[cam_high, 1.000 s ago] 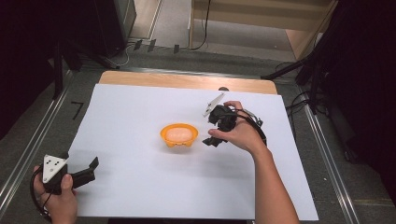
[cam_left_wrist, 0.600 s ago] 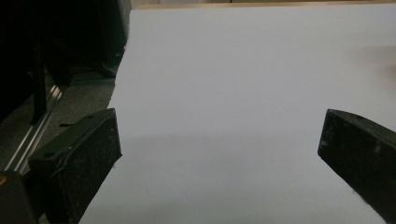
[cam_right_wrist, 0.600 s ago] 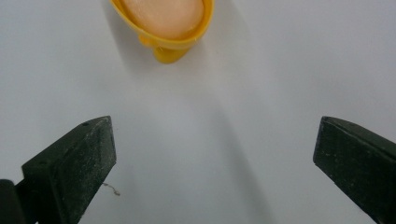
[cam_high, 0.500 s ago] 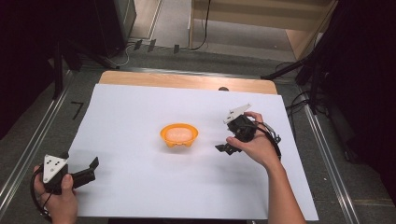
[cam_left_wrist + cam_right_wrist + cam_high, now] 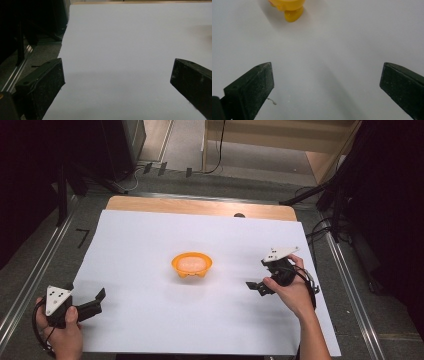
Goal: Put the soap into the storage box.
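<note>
An orange bowl with something pale inside sits at the middle of the white sheet; its lower edge and a foot show at the top of the right gripper view. My right gripper hovers open to the right of the bowl, apart from it, with nothing between its jaws. At the front left corner my left gripper is held open and empty over bare sheet.
The sheet covers a wooden table whose far edge shows. Metal rails run along both sides. Cables and dark stands lie on the floor beyond the table. A small dark spot sits at the far edge.
My right gripper has drawn back from the bowl, moving right and toward the person. The left gripper and the bowl have stayed put.
</note>
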A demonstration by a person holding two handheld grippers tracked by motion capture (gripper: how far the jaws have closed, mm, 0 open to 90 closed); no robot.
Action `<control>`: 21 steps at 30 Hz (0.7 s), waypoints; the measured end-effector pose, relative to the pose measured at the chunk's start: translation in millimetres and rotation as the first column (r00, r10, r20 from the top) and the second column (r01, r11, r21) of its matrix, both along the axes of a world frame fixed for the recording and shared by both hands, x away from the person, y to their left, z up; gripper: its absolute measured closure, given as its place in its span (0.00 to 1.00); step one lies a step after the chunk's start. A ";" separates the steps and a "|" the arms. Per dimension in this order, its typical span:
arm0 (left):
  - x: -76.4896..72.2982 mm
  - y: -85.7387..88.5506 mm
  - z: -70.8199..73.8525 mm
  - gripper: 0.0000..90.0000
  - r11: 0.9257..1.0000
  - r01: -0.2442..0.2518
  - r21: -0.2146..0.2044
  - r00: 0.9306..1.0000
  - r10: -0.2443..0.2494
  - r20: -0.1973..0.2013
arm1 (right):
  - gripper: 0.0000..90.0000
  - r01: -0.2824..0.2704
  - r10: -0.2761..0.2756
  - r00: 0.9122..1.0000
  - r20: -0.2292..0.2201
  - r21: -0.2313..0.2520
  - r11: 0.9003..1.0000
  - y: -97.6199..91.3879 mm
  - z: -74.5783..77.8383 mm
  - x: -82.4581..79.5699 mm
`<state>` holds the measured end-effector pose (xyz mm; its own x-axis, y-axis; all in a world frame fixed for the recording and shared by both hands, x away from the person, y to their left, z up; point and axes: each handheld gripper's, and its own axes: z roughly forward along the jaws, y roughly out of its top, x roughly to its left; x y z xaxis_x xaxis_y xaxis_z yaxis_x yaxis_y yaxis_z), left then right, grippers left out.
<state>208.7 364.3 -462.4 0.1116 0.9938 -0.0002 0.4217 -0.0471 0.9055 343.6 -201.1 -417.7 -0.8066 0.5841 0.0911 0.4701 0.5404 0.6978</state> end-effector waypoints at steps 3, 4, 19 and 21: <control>-0.1 -0.1 0.0 0.00 1.000 0.001 0.001 1.000 -0.001 0.001 | 0.00 0.020 -0.020 1.000 0.002 0.009 1.000 -8.1 -5.5 -7.4; -0.2 -0.2 0.1 0.00 1.000 0.000 0.004 1.000 0.000 0.000 | 0.00 0.026 -0.026 1.000 0.005 0.016 1.000 -10.9 -7.9 -9.8; -0.3 -1.1 0.1 0.00 1.000 0.002 0.010 1.000 -0.002 -0.001 | 0.00 0.176 -0.185 0.982 0.037 0.163 0.971 -64.1 -28.9 -43.8; -0.2 -1.2 0.1 0.00 1.000 0.001 0.011 1.000 -0.001 -0.002 | 0.00 0.199 -0.209 0.977 0.046 0.172 0.965 -71.9 -29.3 -47.7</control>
<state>208.5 363.1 -462.4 0.1129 0.9935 0.0104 0.4238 -0.0576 0.9039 295.9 -273.0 -447.0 -0.6790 0.7181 0.1525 0.5103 0.3125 0.8012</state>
